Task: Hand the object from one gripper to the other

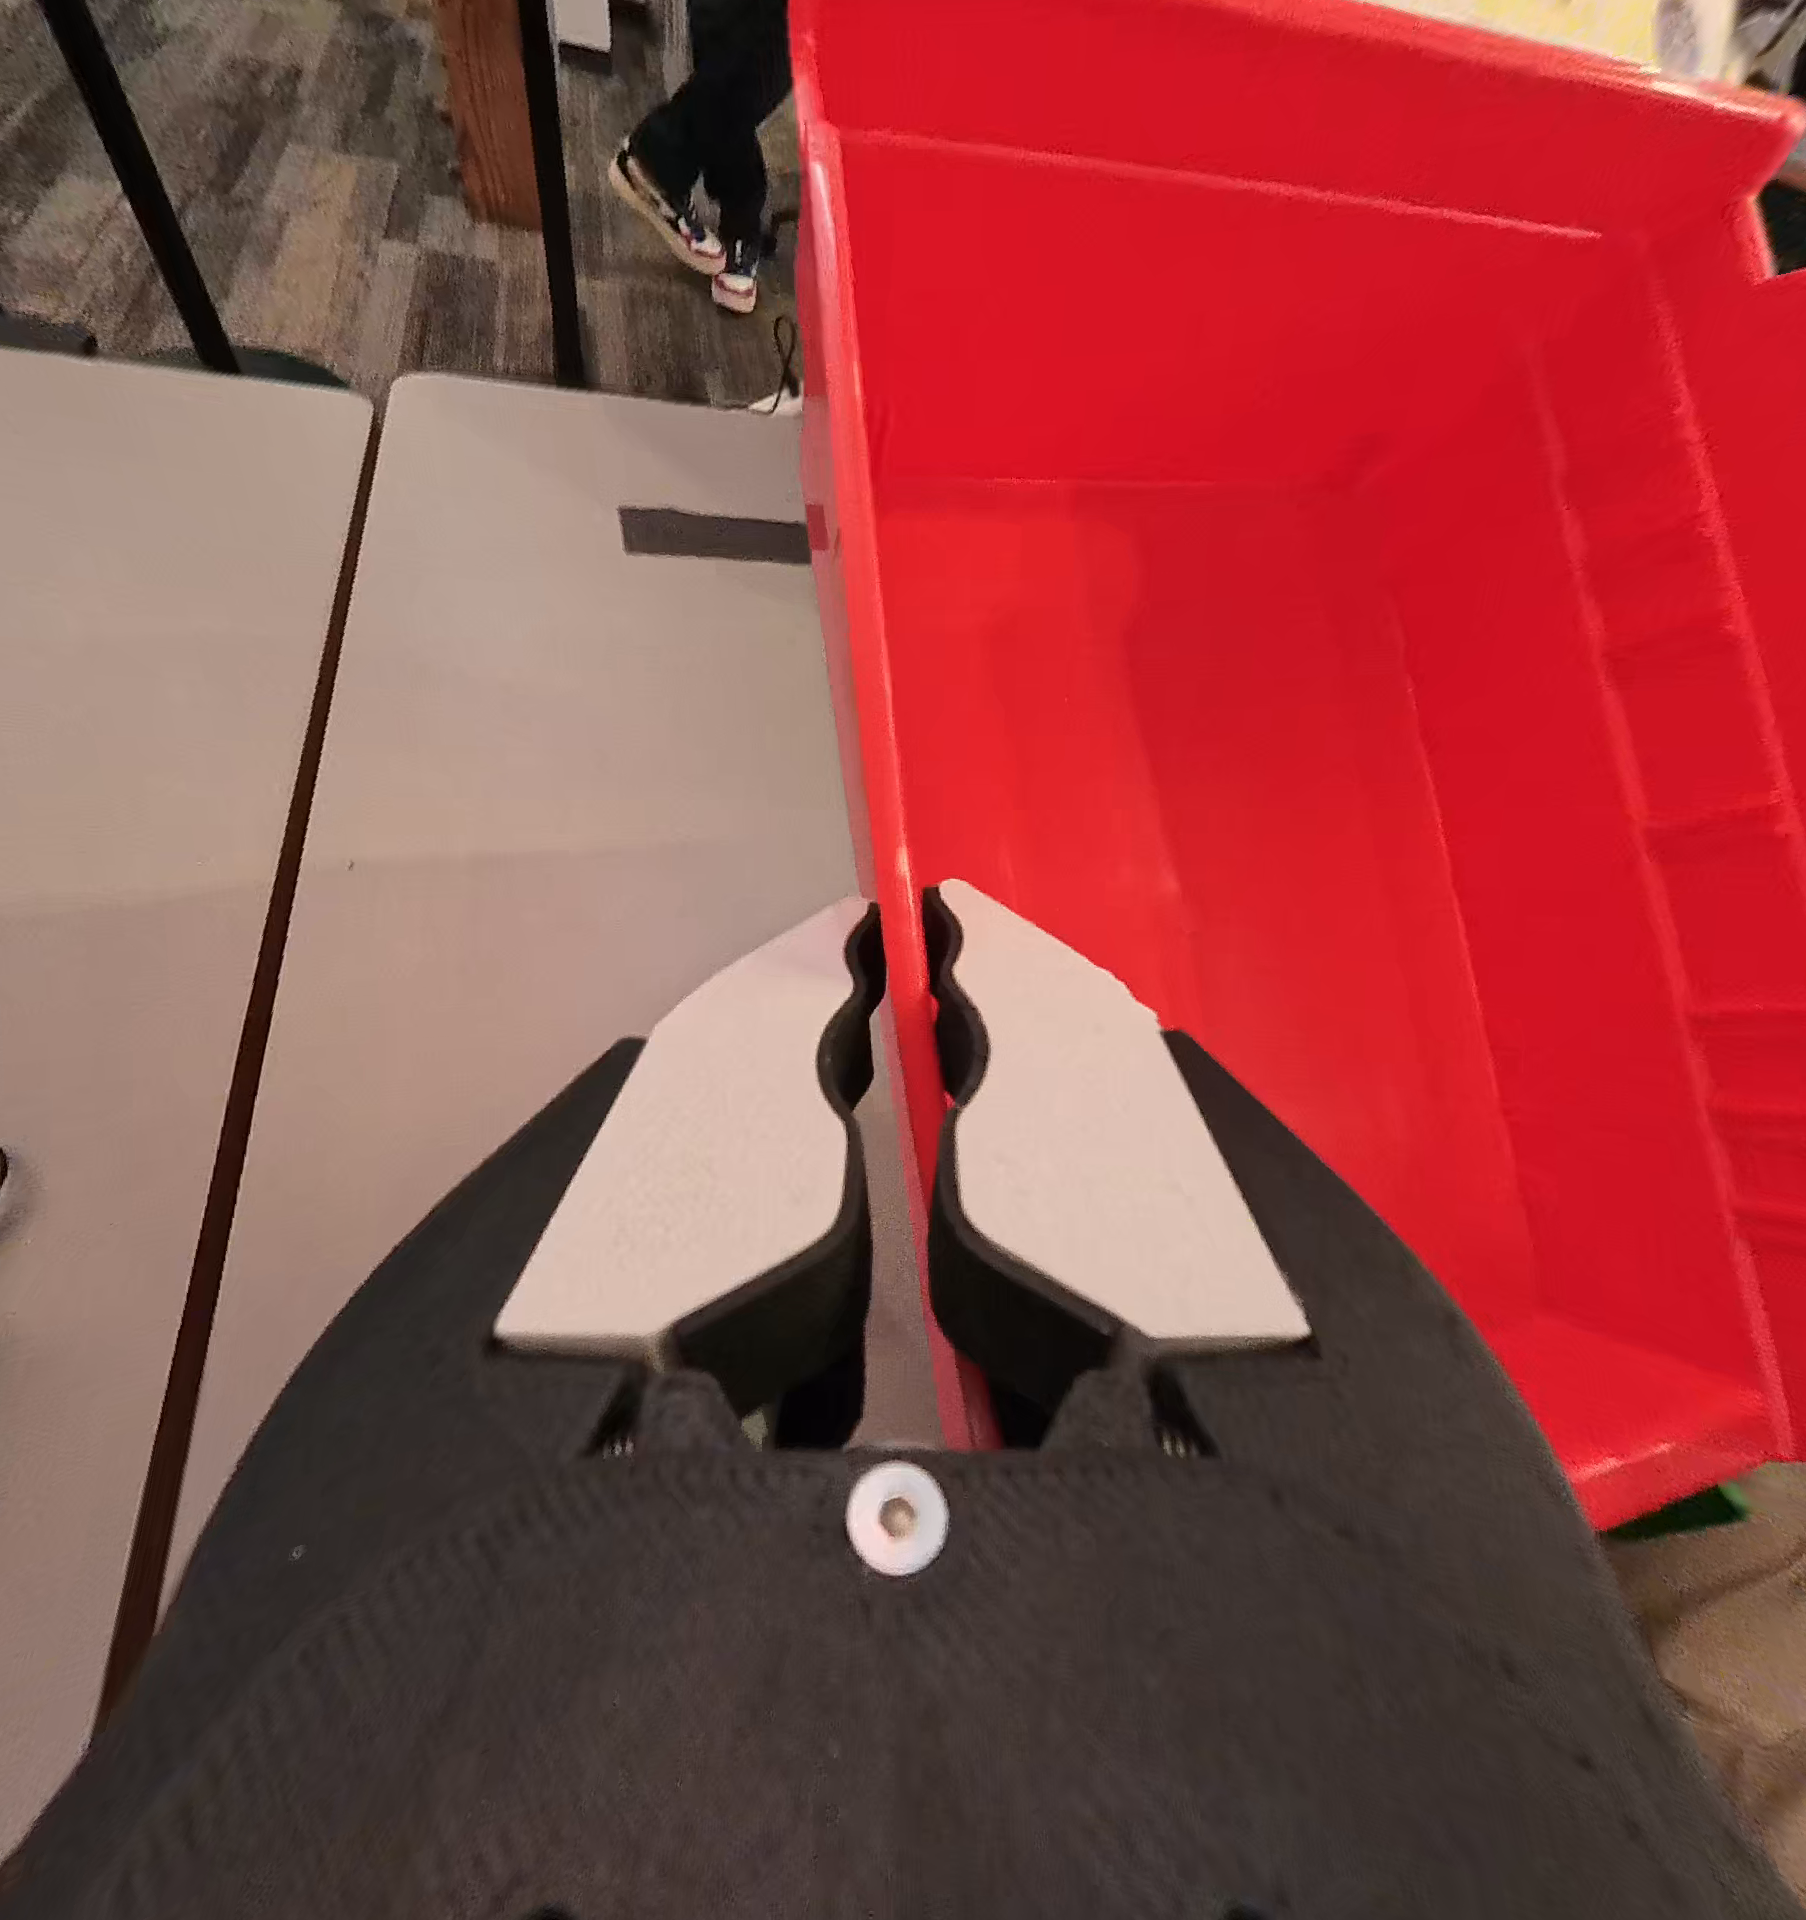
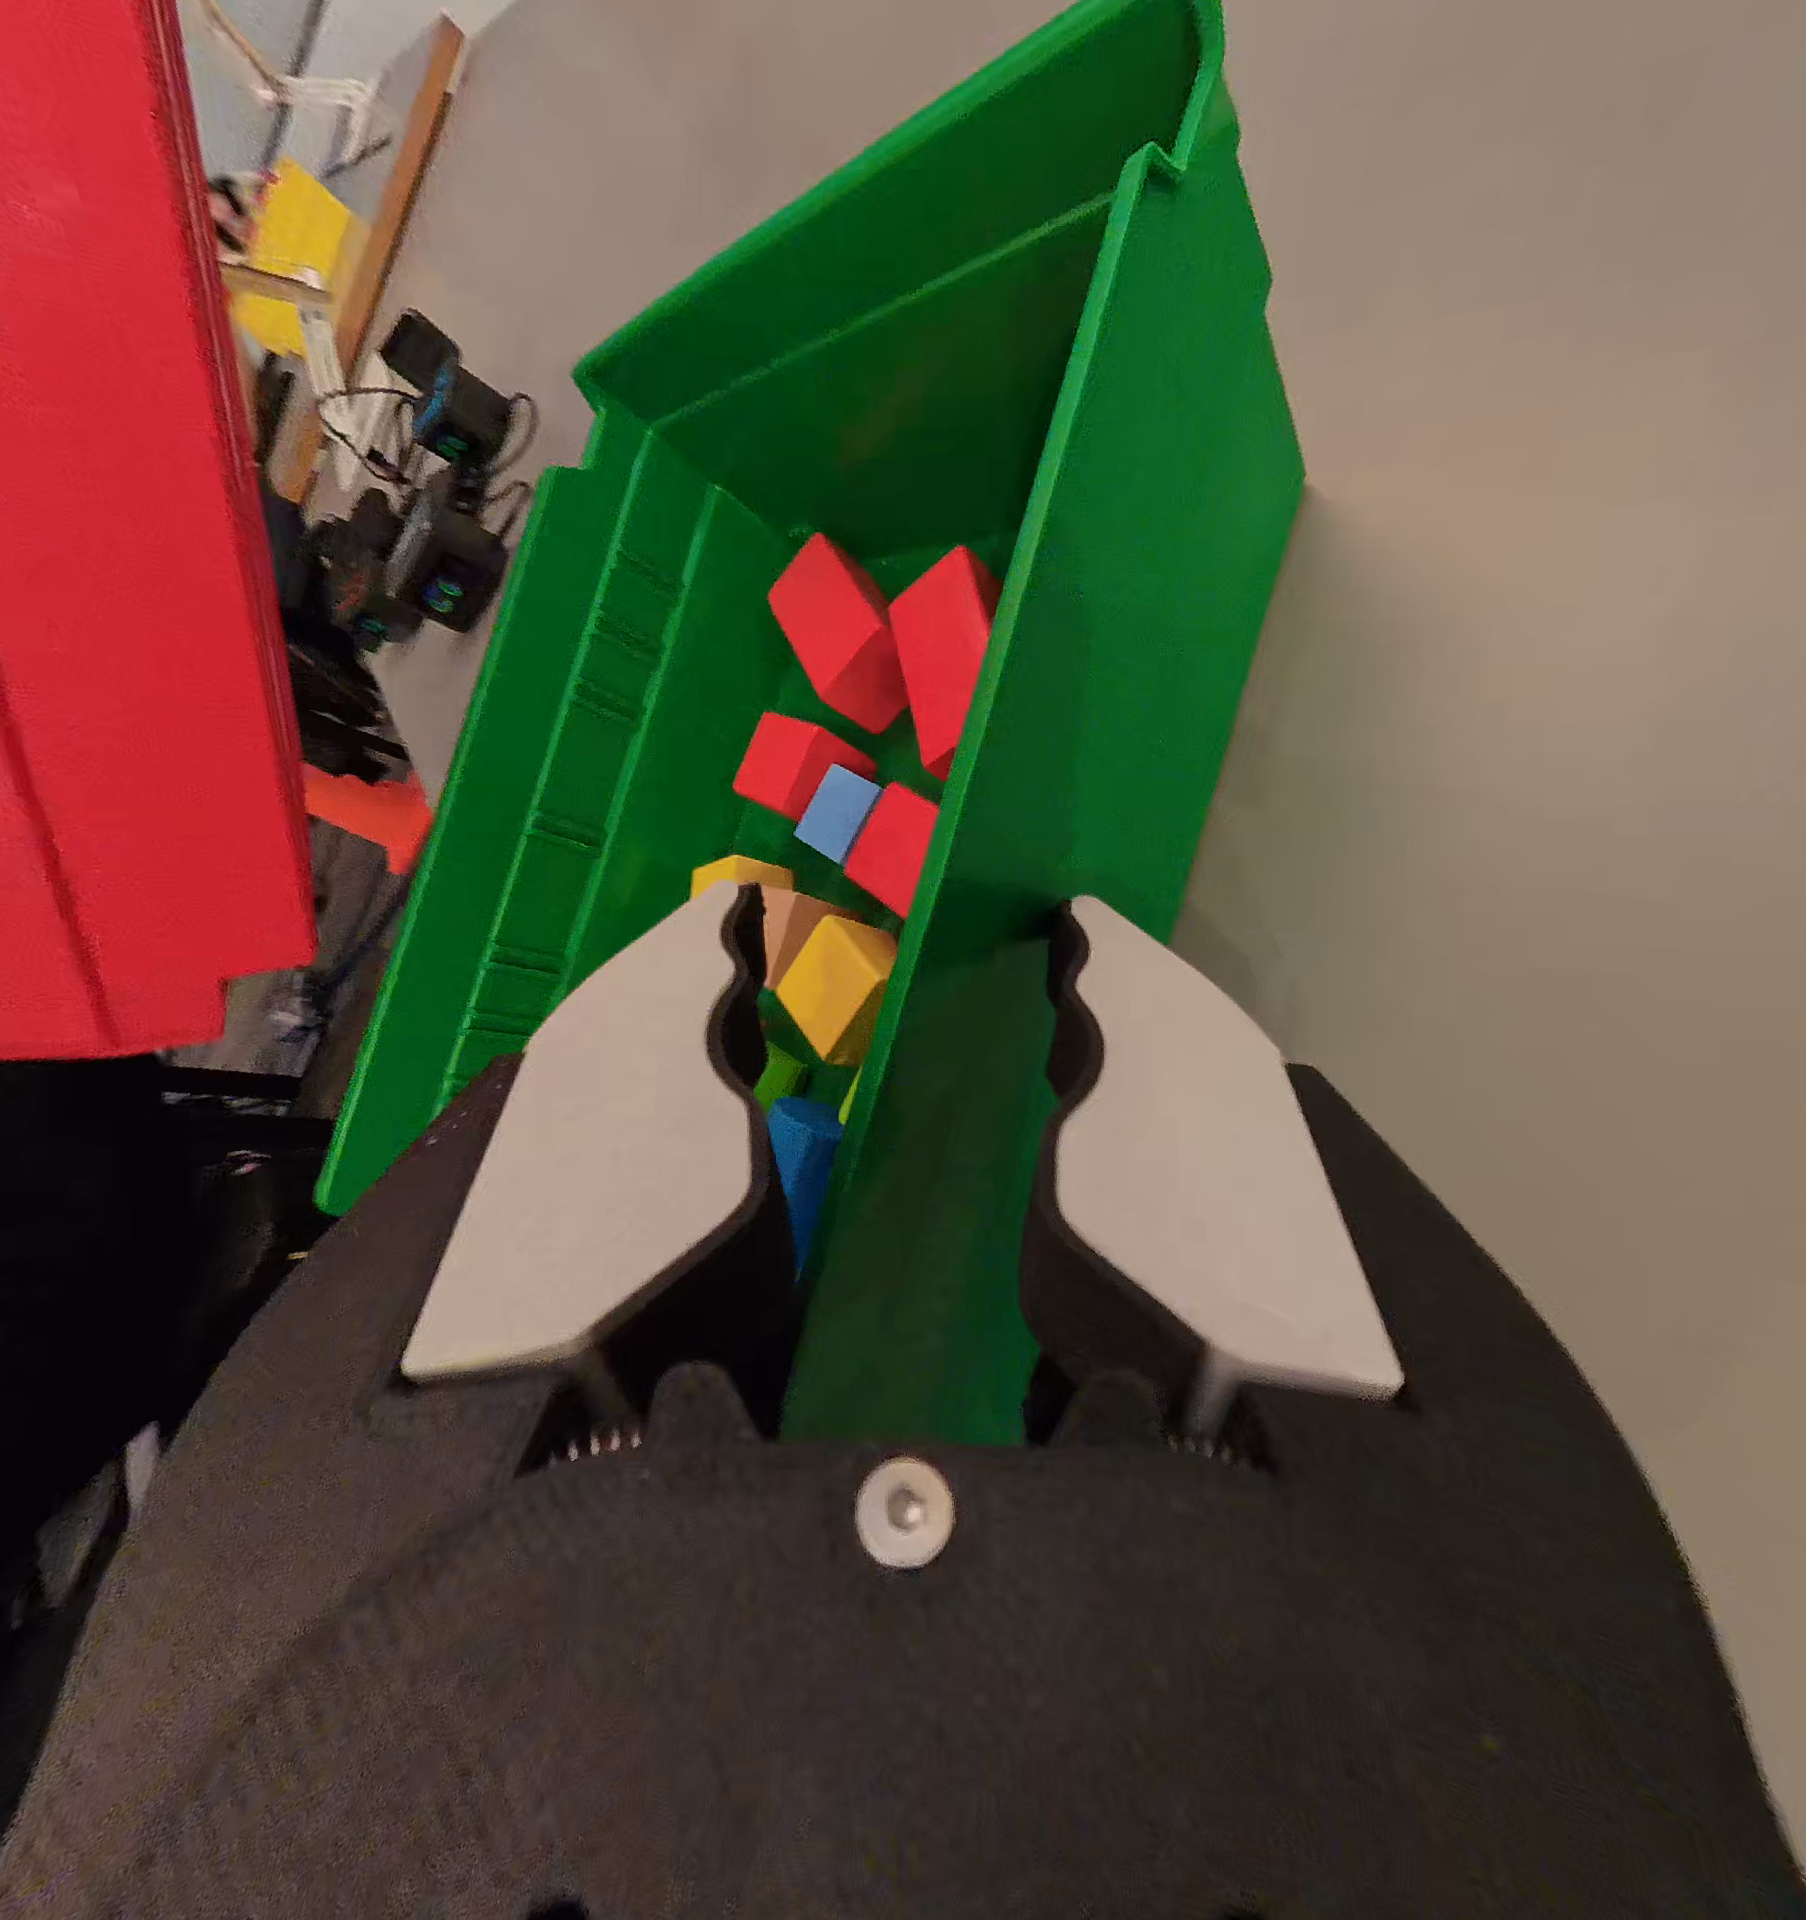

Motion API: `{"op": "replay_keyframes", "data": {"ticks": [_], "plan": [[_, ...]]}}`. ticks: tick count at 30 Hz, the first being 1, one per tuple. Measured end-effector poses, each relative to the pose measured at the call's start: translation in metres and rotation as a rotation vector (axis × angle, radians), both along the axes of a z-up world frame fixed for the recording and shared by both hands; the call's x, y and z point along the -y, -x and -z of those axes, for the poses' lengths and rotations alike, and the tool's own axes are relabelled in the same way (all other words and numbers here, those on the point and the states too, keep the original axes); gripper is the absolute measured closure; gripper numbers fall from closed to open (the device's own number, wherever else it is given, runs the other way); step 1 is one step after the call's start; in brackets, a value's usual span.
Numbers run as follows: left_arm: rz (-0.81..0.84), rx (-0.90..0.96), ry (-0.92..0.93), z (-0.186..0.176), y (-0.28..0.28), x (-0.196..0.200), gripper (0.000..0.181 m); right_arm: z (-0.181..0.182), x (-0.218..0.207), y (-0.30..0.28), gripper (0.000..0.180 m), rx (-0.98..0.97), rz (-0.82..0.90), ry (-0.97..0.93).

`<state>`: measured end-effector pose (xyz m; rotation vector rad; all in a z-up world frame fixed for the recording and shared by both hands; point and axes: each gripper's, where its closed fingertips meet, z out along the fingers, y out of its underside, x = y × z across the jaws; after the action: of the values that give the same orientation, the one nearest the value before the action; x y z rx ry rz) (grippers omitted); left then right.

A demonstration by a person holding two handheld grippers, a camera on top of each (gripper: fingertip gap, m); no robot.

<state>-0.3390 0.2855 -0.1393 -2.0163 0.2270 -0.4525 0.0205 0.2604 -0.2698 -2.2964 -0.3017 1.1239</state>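
Observation:
My left gripper [image 1: 901, 914] is shut on the left side wall of an empty red bin [image 1: 1294, 727], with one finger inside and one outside. The red bin also shows at the left of the right wrist view [image 2: 78, 520]. My right gripper [image 2: 899, 925] straddles the right side wall of a green bin [image 2: 878, 364] and grips its rim. The green bin holds several wooden blocks bunched against that wall: red blocks [image 2: 837, 623], a light blue block [image 2: 837, 810], a yellow block [image 2: 837, 977] and a blue cylinder [image 2: 800, 1153]. A corner of the green bin peeks out under the red bin [image 1: 1730, 1507].
Grey tables [image 1: 514, 727] lie to the left with a seam between them and a dark tape strip [image 1: 712, 535]. A person's legs [image 1: 712, 156] stand on the carpet beyond. Black devices with cables [image 2: 431, 540] and a yellow object [image 2: 296, 249] sit beyond the green bin.

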Motion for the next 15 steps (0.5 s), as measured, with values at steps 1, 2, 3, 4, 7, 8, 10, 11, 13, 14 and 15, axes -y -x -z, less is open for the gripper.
{"op": "replay_keyframes", "data": {"ticks": [1, 2, 3, 4, 7, 8, 10, 11, 13, 14, 15], "plan": [[0.007, 0.005, -0.011, -0.006, -0.004, 0.001, 0.174, -0.001, 0.001, 0.011, 0.125, -0.028, -0.006, 0.002], [0.016, 0.012, -0.023, -0.012, -0.009, 0.002, 0.174, -0.003, 0.002, 0.023, 0.122, -0.055, -0.018, 0.004], [0.028, 0.019, -0.035, -0.017, -0.015, 0.003, 0.174, -0.004, 0.003, 0.034, 0.119, -0.079, -0.037, 0.009], [0.041, 0.026, -0.046, -0.023, -0.021, 0.004, 0.174, -0.006, 0.006, 0.043, 0.117, -0.101, -0.060, 0.019], [0.083, 0.058, -0.075, -0.038, -0.041, 0.008, 0.174, -0.014, 0.012, 0.058, 0.108, -0.168, -0.114, 0.047], [0.097, 0.066, -0.084, -0.043, -0.048, 0.008, 0.174, -0.018, 0.011, 0.055, 0.107, -0.180, -0.104, 0.037], [0.132, 0.091, -0.095, -0.052, -0.066, 0.009, 0.174, -0.031, 0.006, 0.037, 0.109, -0.197, -0.073, 0.008], [0.153, 0.101, -0.100, -0.055, -0.076, 0.009, 0.174, -0.041, 0.004, 0.026, 0.109, -0.214, -0.053, -0.010], [0.196, 0.113, -0.108, -0.062, -0.101, 0.006, 0.175, -0.062, -0.001, -0.005, 0.113, -0.230, 0.011, -0.069], [0.222, 0.120, -0.106, -0.064, -0.116, 0.004, 0.175, -0.070, -0.003, -0.022, 0.114, -0.216, 0.047, -0.106], [0.250, 0.125, -0.101, -0.065, -0.132, 0.001, 0.175, -0.079, -0.003, -0.040, 0.113, -0.203, 0.081, -0.141]]}}
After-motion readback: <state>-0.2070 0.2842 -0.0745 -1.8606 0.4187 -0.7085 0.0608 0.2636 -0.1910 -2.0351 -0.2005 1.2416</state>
